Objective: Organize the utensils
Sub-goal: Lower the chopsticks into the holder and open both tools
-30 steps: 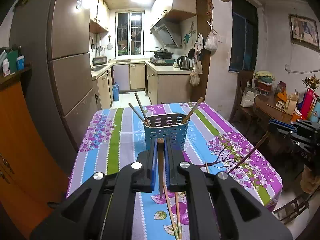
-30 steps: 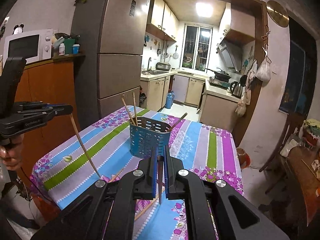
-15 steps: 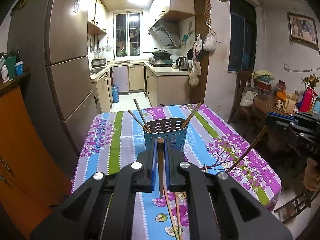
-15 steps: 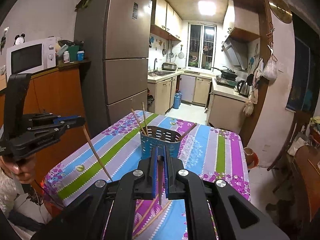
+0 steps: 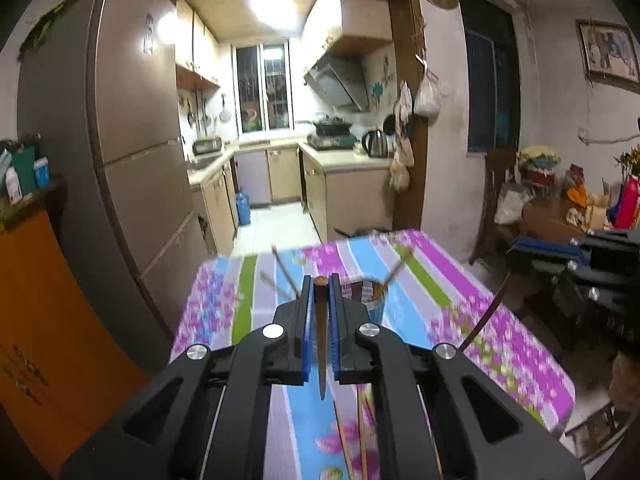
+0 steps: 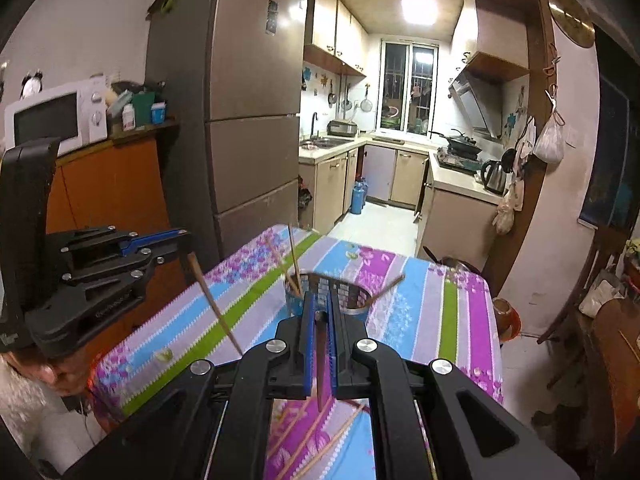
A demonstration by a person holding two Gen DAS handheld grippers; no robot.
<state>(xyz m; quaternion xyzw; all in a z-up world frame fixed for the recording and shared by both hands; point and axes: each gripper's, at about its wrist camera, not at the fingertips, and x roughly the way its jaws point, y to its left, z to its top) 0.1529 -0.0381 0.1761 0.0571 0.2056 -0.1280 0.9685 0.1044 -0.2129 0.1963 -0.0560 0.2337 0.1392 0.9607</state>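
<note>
A blue perforated utensil holder (image 6: 352, 294) stands on the striped floral tablecloth (image 6: 416, 320), with several chopsticks leaning in it. In the left wrist view it (image 5: 370, 294) sits just behind the fingers. My left gripper (image 5: 321, 286) is shut on a brown chopstick (image 5: 321, 344) that hangs point down. My right gripper (image 6: 319, 304) is shut on another chopstick (image 6: 320, 356), held above and just short of the holder. Each gripper shows in the other's view, the left (image 6: 120, 264) and the right (image 5: 580, 260), each with its chopstick.
Loose chopsticks (image 6: 320, 440) lie on the cloth below the right gripper, and more (image 5: 356, 432) show below the left. A tall fridge (image 6: 248, 120) and an orange cabinet (image 6: 112, 184) stand left of the table. A cluttered side table (image 5: 568, 208) stands right.
Both grippers have risen and tilted, so the holder sits lower and closer behind the fingers. Both keep their chopsticks. The left wrist view is motion-blurred.
</note>
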